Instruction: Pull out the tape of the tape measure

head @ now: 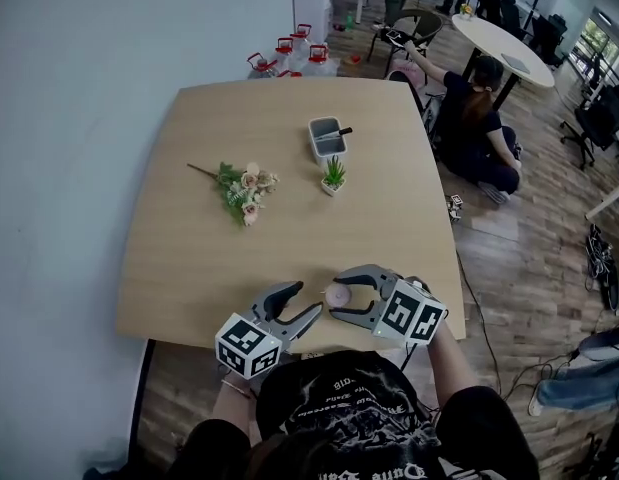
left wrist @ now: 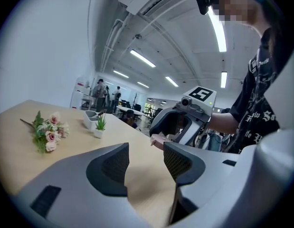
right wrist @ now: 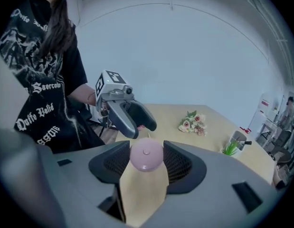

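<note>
A small round pink tape measure (right wrist: 146,156) sits between the pads of my right gripper (right wrist: 146,164), which is shut on it just above the table. In the head view the tape measure (head: 337,294) is near the table's front edge, inside my right gripper (head: 335,297). My left gripper (head: 310,299) is just to its left, jaws open and empty, pointing at it. The left gripper view looks past my open left gripper (left wrist: 146,158) to the pink tape measure (left wrist: 158,139) held by the right gripper (left wrist: 177,125). No drawn-out tape shows.
On the wooden table (head: 189,258) lie a bunch of artificial flowers (head: 244,190), a small potted plant (head: 333,175) and a white container (head: 328,138). A person (head: 479,118) sits on the floor at the right. Red-capped bottles (head: 289,56) stand beyond the far edge.
</note>
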